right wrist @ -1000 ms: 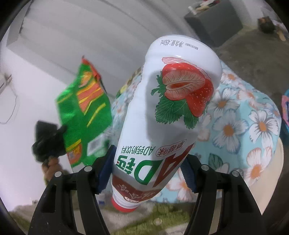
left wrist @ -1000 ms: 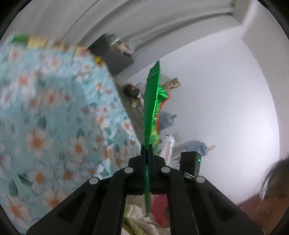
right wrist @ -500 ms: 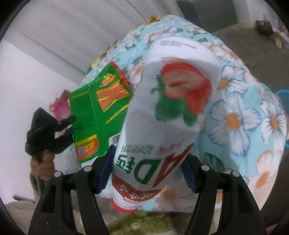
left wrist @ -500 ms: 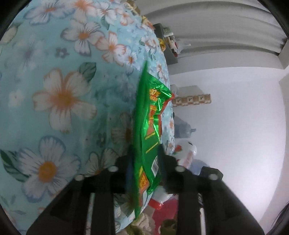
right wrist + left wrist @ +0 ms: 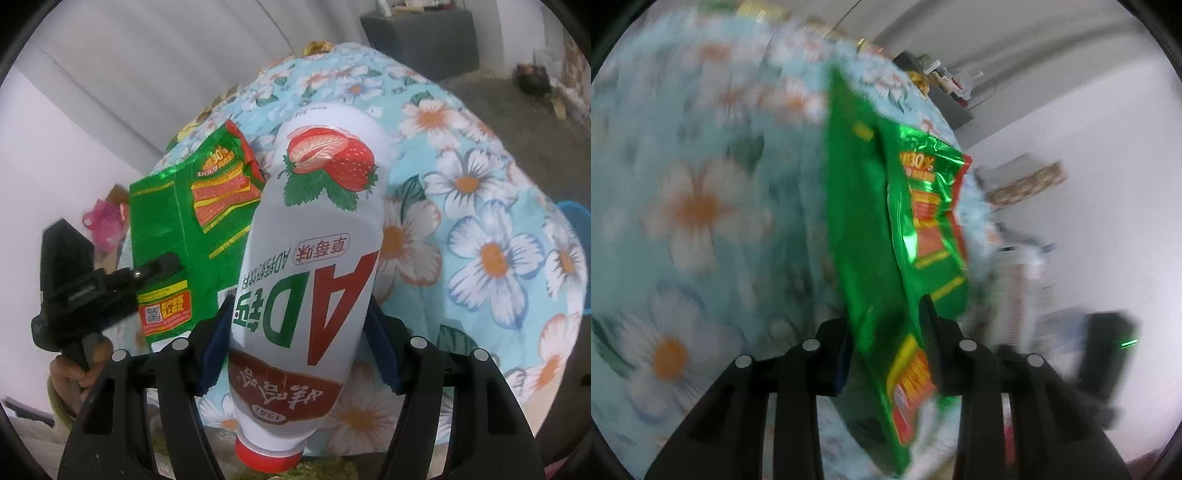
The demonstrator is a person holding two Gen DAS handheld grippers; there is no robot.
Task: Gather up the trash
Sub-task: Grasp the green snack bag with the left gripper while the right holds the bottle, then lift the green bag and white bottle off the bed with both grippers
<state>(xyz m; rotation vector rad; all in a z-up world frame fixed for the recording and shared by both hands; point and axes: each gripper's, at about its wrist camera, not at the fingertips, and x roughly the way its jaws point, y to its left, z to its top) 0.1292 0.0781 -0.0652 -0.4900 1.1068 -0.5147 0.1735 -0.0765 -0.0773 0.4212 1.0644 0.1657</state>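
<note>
1. White walls, and a light-blue floral cloth [image 5: 480, 206] filling the view below both tools, its edge dropping to grey floor on the right.
2. One crinkly green foil snack bag [image 5: 886, 236] between the left gripper [image 5: 886, 332] fingers, which stand partly apart; real pinch? Can't tell.
3. One white plastic strawberry-drink bottle [image 5: 314, 258], red cap nearest the camera, clamped wide by the right gripper [image 5: 299, 328].

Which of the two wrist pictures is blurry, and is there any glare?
Left wrist view: motion-smeared, especially the floral cloth; glare on the green snack bag. Right wrist view: sharp, the strawberry bottle label readable; both bend at the fisheye edges.
</note>
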